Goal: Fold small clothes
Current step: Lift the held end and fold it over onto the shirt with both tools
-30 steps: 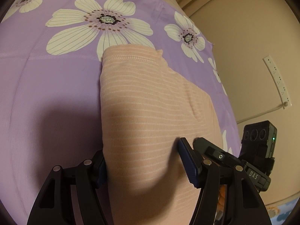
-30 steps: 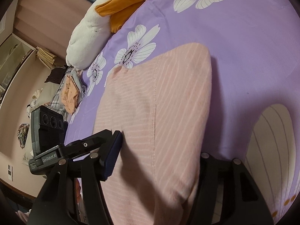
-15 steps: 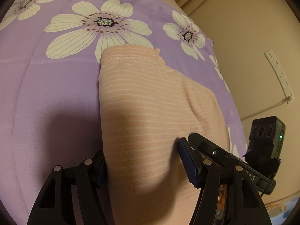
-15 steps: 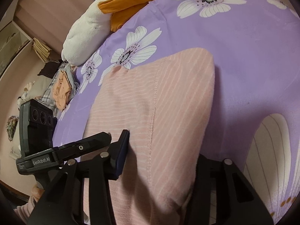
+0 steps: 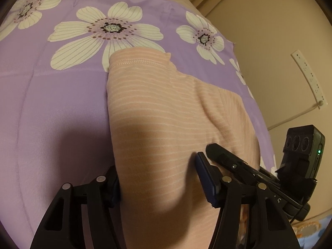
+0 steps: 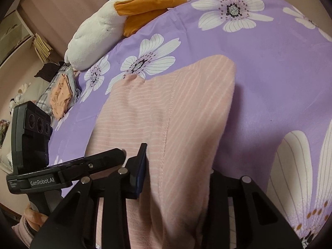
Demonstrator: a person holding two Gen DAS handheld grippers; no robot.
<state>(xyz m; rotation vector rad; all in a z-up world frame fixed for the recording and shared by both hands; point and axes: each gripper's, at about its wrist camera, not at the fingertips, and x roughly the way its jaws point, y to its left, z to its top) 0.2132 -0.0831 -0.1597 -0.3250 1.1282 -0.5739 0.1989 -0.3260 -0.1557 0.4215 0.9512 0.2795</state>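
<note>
A pink striped garment (image 5: 149, 108) lies flat on the purple flowered bedspread (image 5: 51, 114), hem at the far end. My left gripper (image 5: 157, 170) straddles its near left part. One finger sits at the cloth's left edge and the blue pad (image 5: 204, 176) rests on top. Its jaws are closing, still wide, with cloth between them. My right gripper (image 6: 178, 164) straddles the garment's (image 6: 182, 108) near right edge. Its jaws are closing too, and the pads squeeze a raised fold. The right finger is hidden behind the cloth.
A white and orange plush toy (image 6: 99, 31) lies at the bed's far end, with a small heap of clothes (image 6: 60, 97) beyond the left side. A power strip (image 5: 309, 78) hangs on the wall right of the bed. A person's hand (image 6: 31, 217) holds the left gripper's handle.
The right gripper's jaws have narrowed on the garment's edge, bunching it into a fold, and that gripper has rolled a little. The left gripper has hardly moved.
</note>
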